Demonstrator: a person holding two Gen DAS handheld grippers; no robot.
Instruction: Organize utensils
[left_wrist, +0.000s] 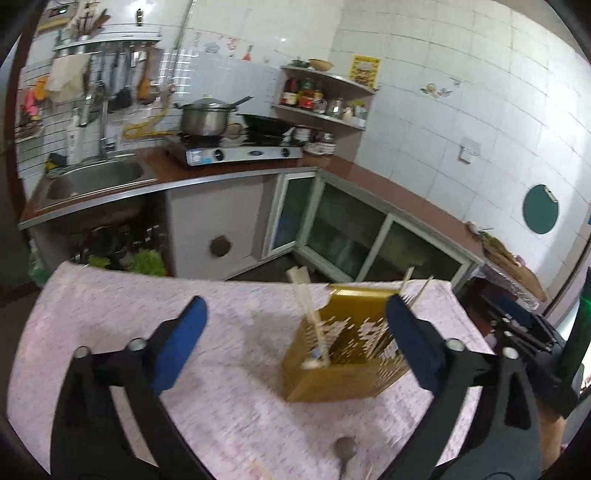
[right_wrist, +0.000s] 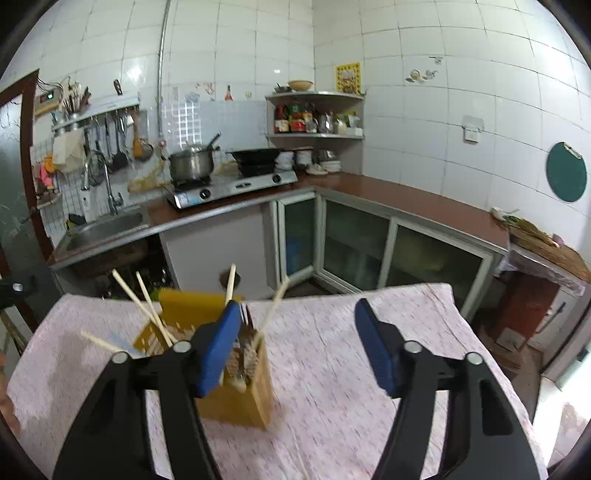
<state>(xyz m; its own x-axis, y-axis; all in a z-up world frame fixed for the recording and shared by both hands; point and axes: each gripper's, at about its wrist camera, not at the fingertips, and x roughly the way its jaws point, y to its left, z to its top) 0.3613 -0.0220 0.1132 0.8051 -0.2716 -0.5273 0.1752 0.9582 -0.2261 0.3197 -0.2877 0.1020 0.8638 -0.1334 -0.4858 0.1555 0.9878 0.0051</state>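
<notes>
A yellow perforated utensil holder (left_wrist: 345, 354) stands on the pink-clothed table (left_wrist: 110, 314), with chopsticks (left_wrist: 312, 317) and other utensils in it. It also shows in the right wrist view (right_wrist: 236, 398), with chopsticks (right_wrist: 142, 306) sticking out. A spoon (left_wrist: 345, 448) lies on the cloth near the front edge. My left gripper (left_wrist: 295, 325) is open and empty, above the table beside the holder. My right gripper (right_wrist: 297, 325) is open and empty, just right of the holder; it also shows in the left wrist view (left_wrist: 517, 325).
Behind the table runs an L-shaped kitchen counter (right_wrist: 406, 199) with a sink (left_wrist: 96, 177), a gas stove (left_wrist: 240, 151) with a pot and wok, and a corner shelf (right_wrist: 317, 114). Glass-door cabinets (right_wrist: 354, 240) stand below.
</notes>
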